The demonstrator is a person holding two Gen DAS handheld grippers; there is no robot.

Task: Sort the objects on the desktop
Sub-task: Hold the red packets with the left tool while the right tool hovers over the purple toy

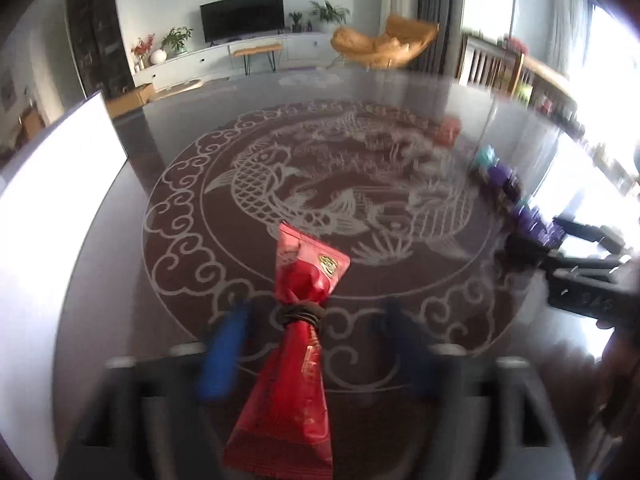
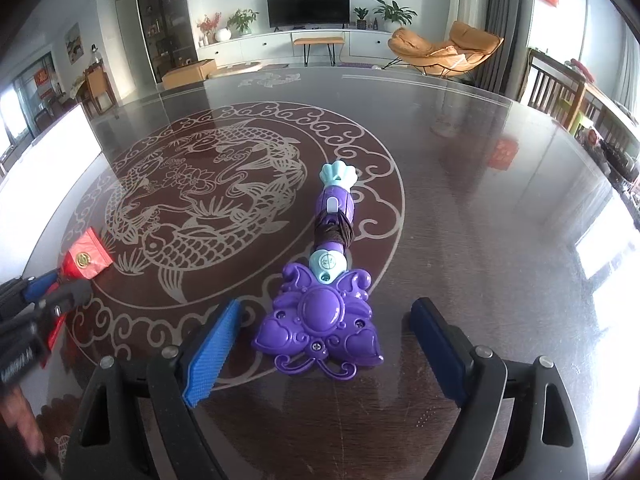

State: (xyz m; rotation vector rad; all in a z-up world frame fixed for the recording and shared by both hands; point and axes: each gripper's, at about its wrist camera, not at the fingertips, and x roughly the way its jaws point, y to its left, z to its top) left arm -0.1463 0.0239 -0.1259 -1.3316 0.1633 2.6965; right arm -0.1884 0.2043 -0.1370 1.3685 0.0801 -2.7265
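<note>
The red packet, cinched at its middle by a dark band, lies low centre in the left wrist view on the dark glass table; the left gripper straddles it, jaws wide, pads clear of it; in the right view the purple toy wand lies between the right gripper's spread, untouching fingers.

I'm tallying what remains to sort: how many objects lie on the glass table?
2: a red foil packet tied with a dark band, lying between the open left tool's fingers, and a purple plastic toy wand before the right tool. Others may sit outside view.
</note>
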